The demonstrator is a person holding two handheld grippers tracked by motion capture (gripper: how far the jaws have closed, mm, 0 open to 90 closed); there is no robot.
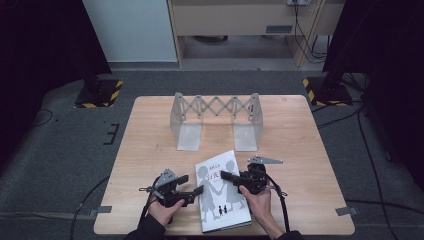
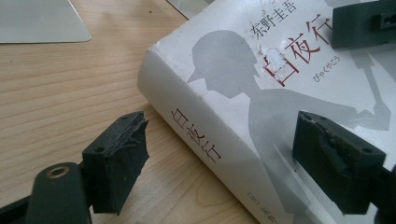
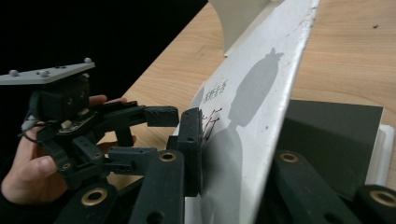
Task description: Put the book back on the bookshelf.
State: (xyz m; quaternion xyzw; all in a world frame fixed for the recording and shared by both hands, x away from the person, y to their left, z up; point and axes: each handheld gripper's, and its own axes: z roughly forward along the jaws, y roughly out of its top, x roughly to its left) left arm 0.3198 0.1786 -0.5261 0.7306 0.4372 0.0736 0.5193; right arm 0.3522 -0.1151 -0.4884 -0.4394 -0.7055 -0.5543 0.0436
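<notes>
A white book [image 1: 221,192] lies on the table [image 1: 145,145], near its front edge and well in front of the grey rack [image 1: 216,119]. The cover carries grey silhouettes of figures and red characters, and the same red characters run down the spine, as the left gripper view shows.

The left gripper [image 1: 197,192] sits just left of the book, held in the left hand [image 1: 162,207]. Its jaws are spread wide: in the left gripper view one jaw stands over bare wood beside the spine, and the other stands over the cover. The spine lies between them, and neither jaw clearly touches it.

The right gripper [image 1: 225,175] comes at the book from its right side, held in the right hand [image 1: 257,197]. In the right gripper view its jaws pinch the front cover [image 3: 252,121], one jaw against the printed face and the other behind it. The cover is lifted off the pages and stands steeply tilted. Behind it lie a dark endpaper [image 3: 331,140] and the edge of the page block [image 3: 380,149].

In that same view the left gripper [image 3: 161,135] shows beyond the book, its two jaws apart, with a grey plate [image 3: 44,73] on top.

The rack stands behind the book, with two flat feet joined by a scissor lattice.
</notes>
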